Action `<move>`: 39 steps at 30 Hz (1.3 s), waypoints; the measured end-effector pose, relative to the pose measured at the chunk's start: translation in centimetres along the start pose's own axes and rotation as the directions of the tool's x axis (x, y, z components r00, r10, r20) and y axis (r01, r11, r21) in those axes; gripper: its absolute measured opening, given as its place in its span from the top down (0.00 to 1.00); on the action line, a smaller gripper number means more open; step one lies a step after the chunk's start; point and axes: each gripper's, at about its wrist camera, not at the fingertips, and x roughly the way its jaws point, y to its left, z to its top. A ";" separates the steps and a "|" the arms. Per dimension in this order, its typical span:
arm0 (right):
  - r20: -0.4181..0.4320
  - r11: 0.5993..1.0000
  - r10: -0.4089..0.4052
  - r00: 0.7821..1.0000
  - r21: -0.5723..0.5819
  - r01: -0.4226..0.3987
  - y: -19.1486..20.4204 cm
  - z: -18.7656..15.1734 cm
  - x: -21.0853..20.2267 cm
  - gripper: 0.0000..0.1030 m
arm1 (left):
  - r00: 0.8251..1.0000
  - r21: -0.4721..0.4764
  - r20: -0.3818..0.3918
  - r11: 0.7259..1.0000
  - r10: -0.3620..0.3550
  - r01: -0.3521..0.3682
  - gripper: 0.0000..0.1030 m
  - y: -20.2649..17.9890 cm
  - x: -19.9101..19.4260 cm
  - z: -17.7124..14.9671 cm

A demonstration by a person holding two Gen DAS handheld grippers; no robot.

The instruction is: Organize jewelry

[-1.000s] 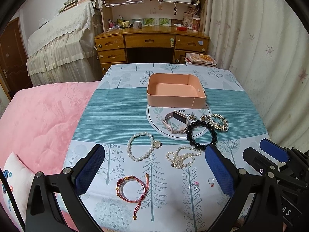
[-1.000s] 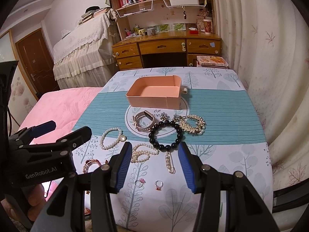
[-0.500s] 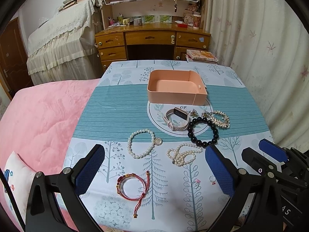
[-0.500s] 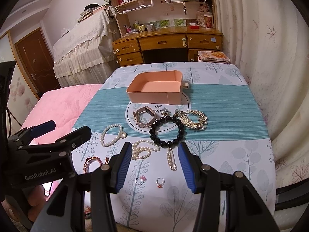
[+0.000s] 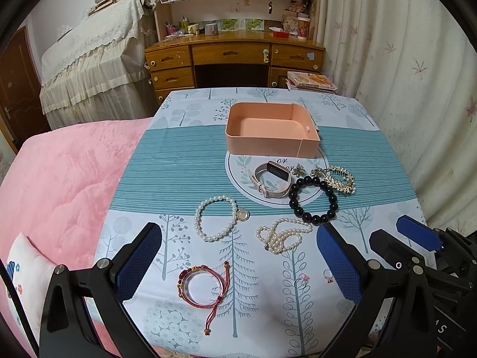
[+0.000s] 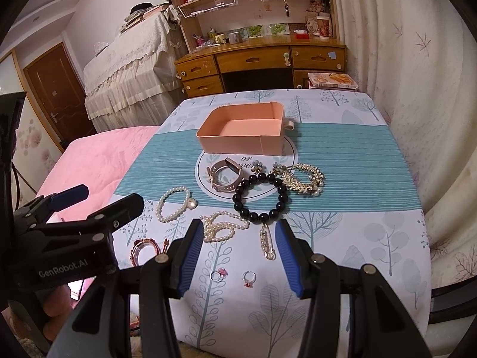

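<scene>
Bedroom setup: small table w/ a tree-print tablecloth [image 5: 184, 161] next to a pink bed, wooden desk and bookshelves behind, curtain on the right.

Jewelry is all loose on the cloth; the peach box [image 5: 269, 131] at the far middle looks empty. Just in front of it sit a pink watch [image 5: 269, 179], a black bead bracelet [image 5: 313, 198] and a gold leaf bracelet [image 5: 340, 179], the last two touching or nearly so. Closer in: a pearl bracelet [image 5: 216, 217] w/ a round charm, a tangled pearl strand [image 5: 281, 235], a red cord bracelet [image 5: 202, 286]. The right wrist view also shows a gold pin [image 6: 266, 241] lying below the black beads, plus two small rings [image 6: 232, 276] near the table edge.

Change since a sec ago: very little. Both tools sit about where they were; in both views the table has slid slightly lower in frame, i.e. a small tilt and no real approach. Nothing picked up, nothing shifted on the cloth.

Left gripper [image 5: 238, 259]: jaws spread wide, nothing between the pads, hovering over the near edge w/ the red cord bracelet framed between them. Right gripper [image 6: 237, 256]: jaws also well apart, empty, hanging above the cloth w/ pin and rings in the gap.

Judgement: task is at its start, no piece boxed yet. The pause reads as lining up a first pick; the pin or pearl strand looks closest for the right side.
</scene>
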 end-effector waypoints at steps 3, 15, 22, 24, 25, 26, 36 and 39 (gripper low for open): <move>-0.007 1.000 0.012 1.000 0.007 -0.012 -0.2 0.1 0.0 0.49 | 1.000 -0.012 -0.006 1.000 -0.011 0.011 0.01 0.2 0.0 0.4; -0.050 0.999 0.033 0.998 0.012 -0.032 -2.3 3.2 0.6 0.48 | 1.000 0.031 0.011 0.999 -0.011 0.011 0.01 0.3 0.5 3.4; -0.129 0.999 0.046 0.991 0.035 -0.042 -5.4 8.0 1.9 0.48 | 1.000 0.109 -0.029 0.994 0.012 -0.009 0.01 -0.3 3.3 6.4; -0.130 0.998 0.046 0.990 0.035 -0.042 -6.1 9.3 2.3 0.48 | 0.998 0.092 -0.068 0.996 0.005 0.001 0.01 -0.1 5.0 7.7; -0.133 0.999 0.037 0.990 0.032 -0.033 -6.6 10.0 2.7 0.48 | 0.997 0.082 -0.082 0.997 -0.002 0.009 0.01 -0.1 5.7 7.9; -0.146 1.000 0.020 0.989 0.026 -0.016 -7.0 10.6 3.4 0.48 | 0.994 0.063 -0.110 0.998 -0.018 0.025 0.01 0.0 6.7 8.4; -0.354 1.000 -0.011 0.935 0.021 0.019 -11.0 11.6 13.6 0.49 | 0.944 -0.021 -0.326 0.999 -0.052 0.048 0.07 -0.9 16.0 8.6; -0.374 1.000 -0.022 0.927 0.003 0.025 -11.6 11.4 15.0 0.49 | 0.931 -0.047 -0.362 0.998 -0.046 0.031 0.10 -1.0 18.0 8.5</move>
